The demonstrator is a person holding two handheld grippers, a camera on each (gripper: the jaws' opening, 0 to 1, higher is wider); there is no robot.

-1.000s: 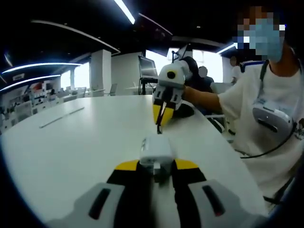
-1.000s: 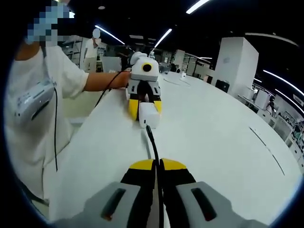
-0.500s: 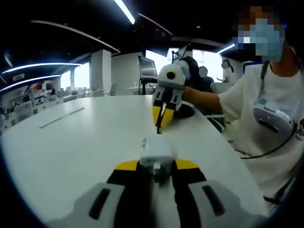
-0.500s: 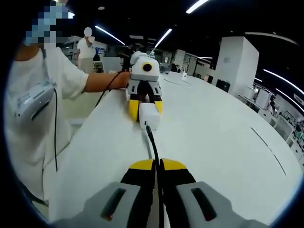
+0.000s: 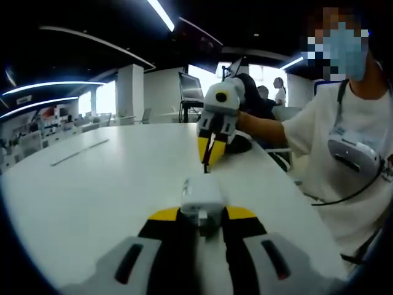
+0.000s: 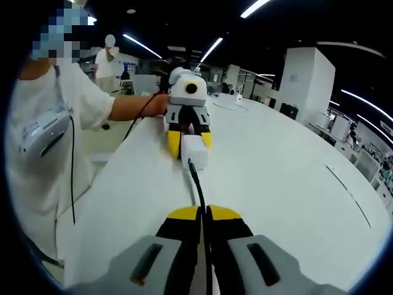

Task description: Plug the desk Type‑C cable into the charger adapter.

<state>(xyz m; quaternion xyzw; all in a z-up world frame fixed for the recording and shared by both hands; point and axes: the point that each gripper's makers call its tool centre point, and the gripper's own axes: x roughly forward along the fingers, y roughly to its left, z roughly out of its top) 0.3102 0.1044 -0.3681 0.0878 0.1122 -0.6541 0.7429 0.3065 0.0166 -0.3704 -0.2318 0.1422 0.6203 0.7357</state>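
Cable (image 6: 198, 184) is pinched in the closed right tool (image 6: 205, 214), its plug just short of the adapter (image 6: 193, 151) clamped in the left tool (image 5: 201, 216) above the tabletop (image 6: 276, 166), so the plug should be lined up squarely with the port before being pushed in.

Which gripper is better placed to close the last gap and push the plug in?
Probably the right gripper: it is shut on the Type-C cable, plug aimed at the charger adapter. The left gripper holds the adapter steady over the white table.
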